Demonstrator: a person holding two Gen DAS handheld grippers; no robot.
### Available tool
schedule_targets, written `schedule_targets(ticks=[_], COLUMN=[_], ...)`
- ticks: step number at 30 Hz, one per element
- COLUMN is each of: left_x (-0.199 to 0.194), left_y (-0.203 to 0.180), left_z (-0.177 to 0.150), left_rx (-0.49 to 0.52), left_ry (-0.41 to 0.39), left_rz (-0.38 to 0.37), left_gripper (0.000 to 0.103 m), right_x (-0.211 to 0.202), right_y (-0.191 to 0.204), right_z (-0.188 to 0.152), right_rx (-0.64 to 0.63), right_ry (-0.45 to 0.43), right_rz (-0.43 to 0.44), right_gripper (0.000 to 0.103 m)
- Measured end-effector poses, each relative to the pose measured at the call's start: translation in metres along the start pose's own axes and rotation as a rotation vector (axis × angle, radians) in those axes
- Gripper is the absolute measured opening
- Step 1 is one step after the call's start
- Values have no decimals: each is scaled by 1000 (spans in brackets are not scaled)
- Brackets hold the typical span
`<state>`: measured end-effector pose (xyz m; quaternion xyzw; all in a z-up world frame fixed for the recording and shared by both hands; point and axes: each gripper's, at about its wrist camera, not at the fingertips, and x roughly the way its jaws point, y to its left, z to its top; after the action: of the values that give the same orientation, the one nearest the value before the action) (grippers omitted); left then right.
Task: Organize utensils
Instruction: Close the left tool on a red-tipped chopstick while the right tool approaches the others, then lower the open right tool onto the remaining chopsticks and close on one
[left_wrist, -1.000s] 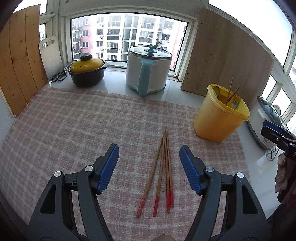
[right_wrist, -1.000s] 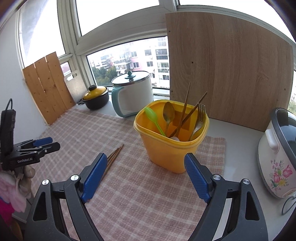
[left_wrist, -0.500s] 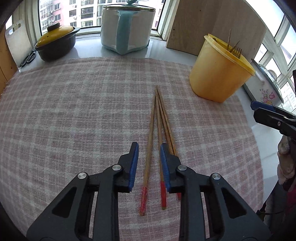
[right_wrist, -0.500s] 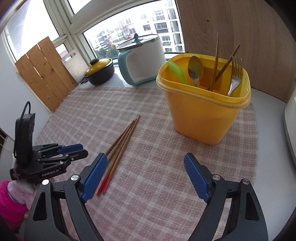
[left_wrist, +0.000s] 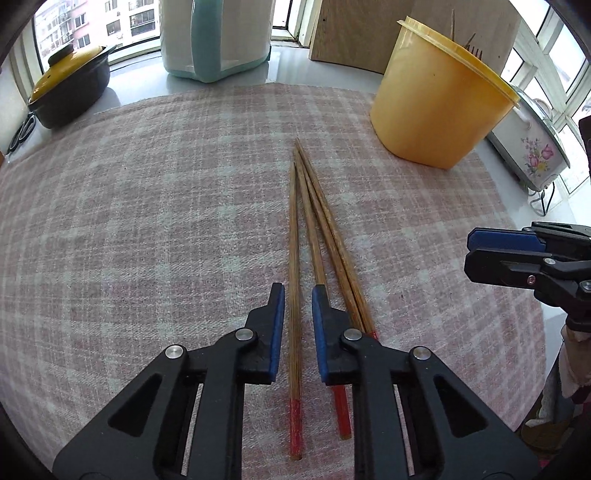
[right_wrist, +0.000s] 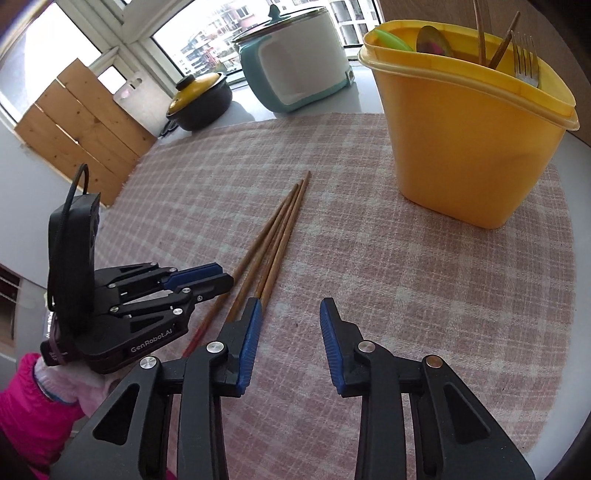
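Now | left hand-held gripper closing, astride leftmost chopstick, untouched | right hand-held gripper closing, empty

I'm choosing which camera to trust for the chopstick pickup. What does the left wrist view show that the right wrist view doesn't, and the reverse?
Left wrist view only: the red chopstick ends, one chopstick lying between the narrowly parted pads of the left hand-held gripper, which have just been closing, and a floral pot.

Right wrist view only: the bin's contents, namely a green spoon, a metal spoon and a fork; nothing sits between the closing pads of the right hand-held gripper.

Both: the chopsticks on the checked cloth, the yellow bin, and the yellow-lidded pot.
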<state>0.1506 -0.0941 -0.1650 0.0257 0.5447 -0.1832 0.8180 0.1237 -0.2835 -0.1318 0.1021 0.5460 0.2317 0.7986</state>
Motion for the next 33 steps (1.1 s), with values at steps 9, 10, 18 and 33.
schedule_targets(ticks=[9, 10, 18, 33], left_x=[15, 16, 17, 14], left_y=[0, 0, 8, 23], left_z=[2, 2, 1, -2], left_rx=[31, 28, 3, -56], left_ry=[18, 17, 3, -18], left_rz=[22, 22, 7, -15], left_gripper=[11, 11, 9, 6], right_x=[23, 27, 58, 85], right_y=[10, 9, 8, 17], right_z=[7, 8, 22, 27], right_rx=[6, 10, 51, 36], right_ry=[39, 46, 93, 127], right_rz=[-6, -4, -3, -68], right_gripper=[23, 22, 17, 12])
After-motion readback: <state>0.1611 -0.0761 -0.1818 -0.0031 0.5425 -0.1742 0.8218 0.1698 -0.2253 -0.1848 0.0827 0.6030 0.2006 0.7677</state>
